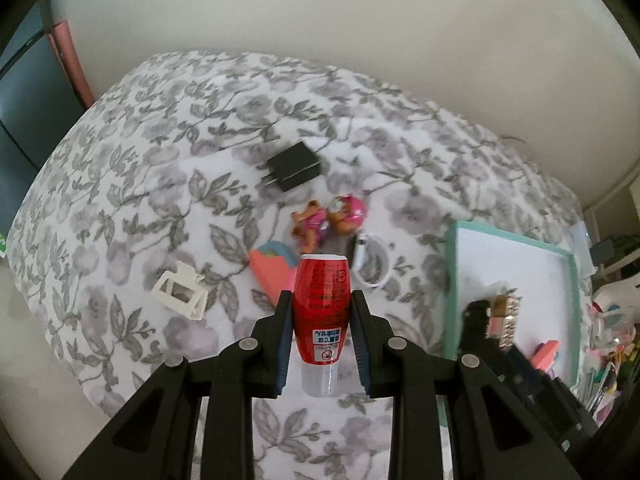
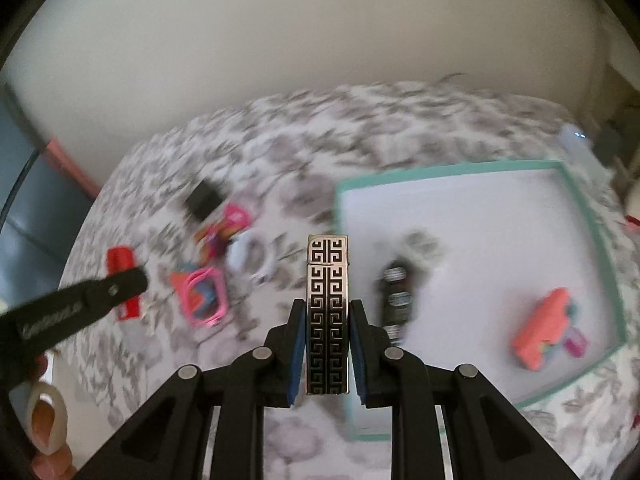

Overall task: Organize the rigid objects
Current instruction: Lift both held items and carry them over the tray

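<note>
The left gripper [image 1: 322, 312] is being held closed on a red bottle [image 1: 322, 304], its blue pads pressing the bottle's sides; the bottle is being carried above a bed with its clear cap toward the camera and its white base pointing away. The right gripper [image 2: 325, 316] is likewise clamped shut — a silver lighter [image 2: 327, 312] with a black key pattern is being gripped between its pads, upright along the fingers. Beyond the bottle, a floral bedspread [image 1: 132, 184] is being used as the work surface, and loose items are lying on it: a coral eraser [image 1: 272, 276] just behind the bottle, a white ring [image 1: 374, 264] beside it, a small doll in pink [image 1: 314, 228] next to a pink ball-shaped toy [image 1: 350, 212], a black charger plug [image 1: 294, 166] farther back, and a white clip [image 1: 180, 294] off to the left. In the right wrist view, a teal-rimmed tray [image 2: 588, 240] is lying on the bedspread to the right of the lighter; inside it are a coral eraser-like piece [image 2: 542, 330] and a dark oblong object [image 2: 396, 300] — too blurred to be named, possibly a remote.
</note>
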{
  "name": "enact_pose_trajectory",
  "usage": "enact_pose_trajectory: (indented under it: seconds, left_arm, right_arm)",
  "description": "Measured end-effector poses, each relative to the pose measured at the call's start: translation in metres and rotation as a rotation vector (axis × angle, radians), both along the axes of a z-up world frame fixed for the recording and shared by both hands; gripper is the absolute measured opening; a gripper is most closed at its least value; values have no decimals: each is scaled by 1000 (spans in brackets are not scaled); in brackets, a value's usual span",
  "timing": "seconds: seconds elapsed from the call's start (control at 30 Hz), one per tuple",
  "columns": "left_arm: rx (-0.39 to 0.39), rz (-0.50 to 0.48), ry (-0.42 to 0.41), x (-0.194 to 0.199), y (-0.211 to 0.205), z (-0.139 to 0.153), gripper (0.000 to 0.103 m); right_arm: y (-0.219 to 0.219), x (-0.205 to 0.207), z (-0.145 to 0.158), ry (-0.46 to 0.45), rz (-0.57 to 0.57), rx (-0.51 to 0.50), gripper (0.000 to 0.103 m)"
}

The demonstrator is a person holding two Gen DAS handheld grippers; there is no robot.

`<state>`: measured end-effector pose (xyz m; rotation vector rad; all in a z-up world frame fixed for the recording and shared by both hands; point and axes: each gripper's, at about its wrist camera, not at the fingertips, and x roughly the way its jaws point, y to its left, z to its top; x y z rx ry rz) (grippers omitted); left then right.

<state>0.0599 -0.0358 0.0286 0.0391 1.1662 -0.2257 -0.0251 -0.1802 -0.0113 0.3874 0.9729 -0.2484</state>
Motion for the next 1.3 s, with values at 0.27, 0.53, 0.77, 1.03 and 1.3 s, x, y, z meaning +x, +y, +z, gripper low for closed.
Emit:
enact_pose_trajectory:
  seconds: [0.27, 0.53, 0.77, 1.03, 1.3]
  left_arm:
    - [-6, -199, -6, -29, -69, -1, 27]
    - [13, -367, 48, -64, -129, -22, 26]
    - [25, -282, 92, -48, -111, -39, 26]
    - [38, -208, 166, -29, -88, -66, 30]
    - [41, -227, 200, -28, -94, -85, 55]
  right_arm:
    - [-69, -33, -10, 63, -201, 2, 22]
    - [-113, -63, -15, 80, -299, 4, 22]
    - [-110, -60, -25, 100, -266, 31, 22]
    - [-100, -52, -34, 130, -220, 35, 22]
    - [-102, -53, -35, 132, -227, 50, 22]
